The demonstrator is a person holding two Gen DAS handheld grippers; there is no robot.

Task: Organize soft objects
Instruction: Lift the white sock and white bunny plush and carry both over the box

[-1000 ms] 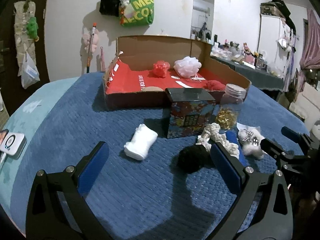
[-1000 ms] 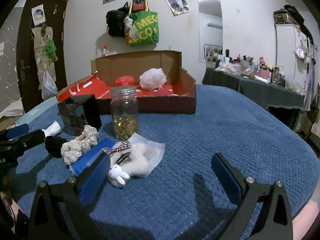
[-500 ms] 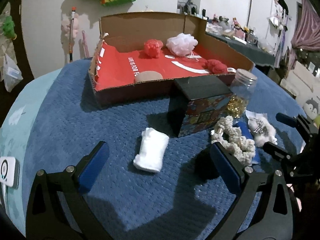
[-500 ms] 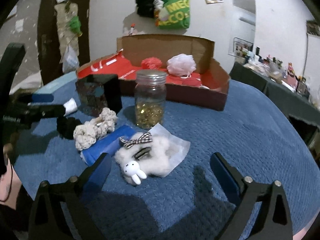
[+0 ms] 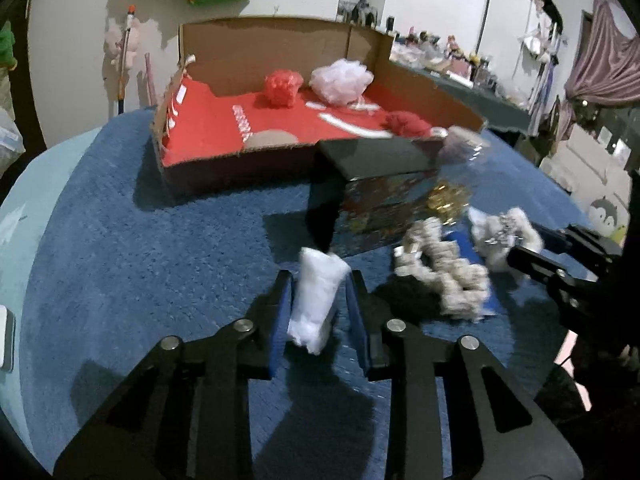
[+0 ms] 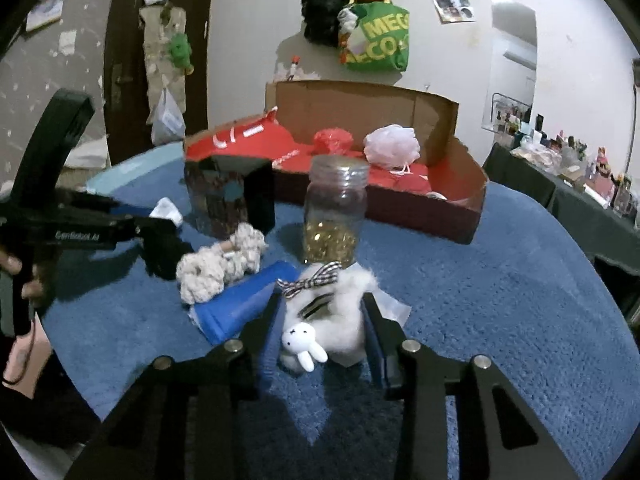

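Note:
My left gripper (image 5: 318, 312) is shut on a white soft roll (image 5: 316, 296) on the blue cover. My right gripper (image 6: 322, 332) is shut on a white fluffy piece with a bunny charm (image 6: 332, 320) and a checked bow. A cream knitted scrunchie (image 6: 218, 262) and a black fuzzy ball (image 6: 164, 254) lie between the two grippers, beside a blue flat item (image 6: 236, 304). The cardboard box with a red lining (image 5: 224, 52) stands behind and holds a red pom (image 5: 282, 86), a white mesh puff (image 5: 340, 80) and a dark red soft ball (image 5: 406, 122).
A dark patterned tin (image 5: 376, 196) and a glass jar with gold bits (image 6: 336, 212) stand between the soft items and the box. A white device (image 5: 6, 338) lies at the left edge. A cluttered side table (image 6: 580, 168) stands at the right.
Both grippers moved forward and down and closed: the left on the white roll, the right on the fluffy bunny piece. Both were open before.

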